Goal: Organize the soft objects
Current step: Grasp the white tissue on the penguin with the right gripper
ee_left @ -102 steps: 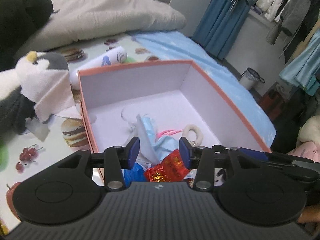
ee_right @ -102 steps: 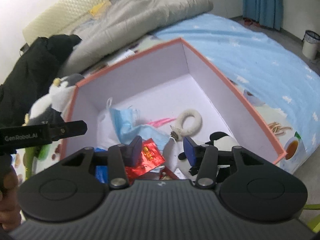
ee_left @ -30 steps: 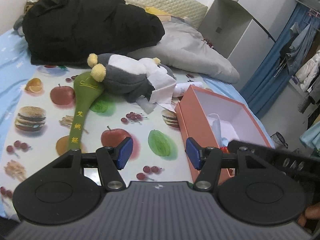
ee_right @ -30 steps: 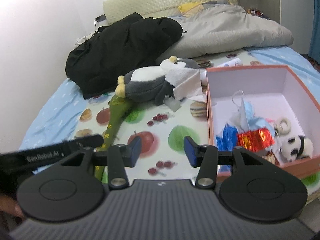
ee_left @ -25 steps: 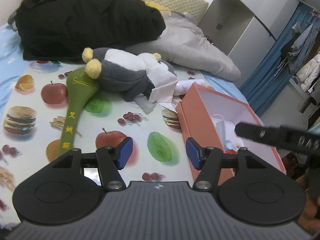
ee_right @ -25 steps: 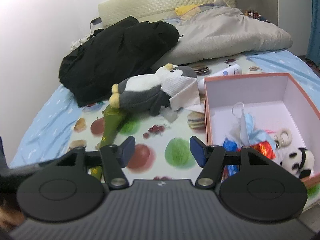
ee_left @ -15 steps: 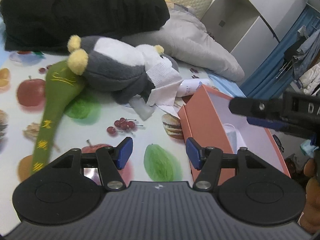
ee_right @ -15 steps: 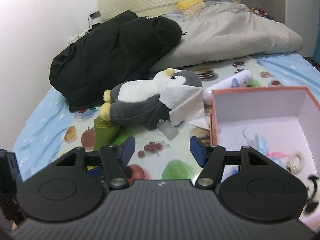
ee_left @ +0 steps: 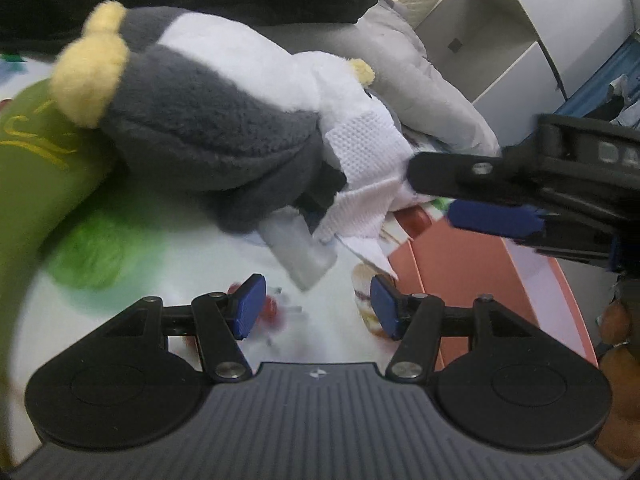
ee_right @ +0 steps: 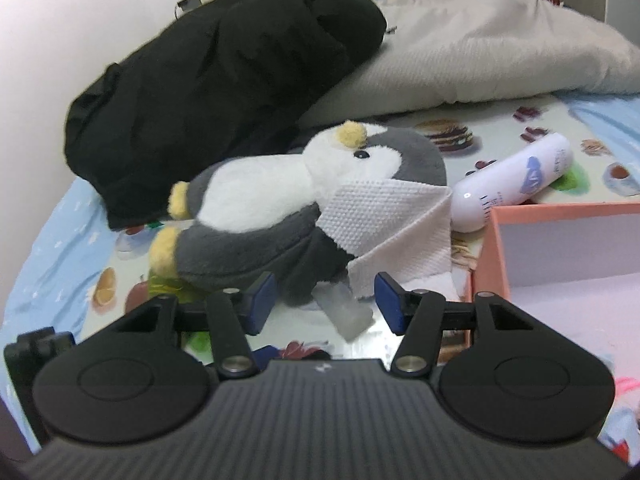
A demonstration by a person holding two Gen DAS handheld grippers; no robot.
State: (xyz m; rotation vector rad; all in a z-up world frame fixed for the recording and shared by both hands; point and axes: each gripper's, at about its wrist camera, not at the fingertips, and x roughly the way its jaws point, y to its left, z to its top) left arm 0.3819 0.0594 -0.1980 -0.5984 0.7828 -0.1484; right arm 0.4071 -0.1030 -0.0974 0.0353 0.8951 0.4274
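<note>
The plush penguin lies mid-frame on the bed, beside the orange box. The left gripper stands moderately wide and empty; the right gripper, also empty, is closing. Closing early could catch only the draped tissue, dragging it off instead.

One grey-and-white plush penguin with yellow feet lies ahead of the claws. One white embossed paper towel drapes over it. One salmon-pink cardboard box sits right of them. One white cylindrical bottle, one black jacket, one grey quilt and one green embroidered plush handle lie around.
</note>
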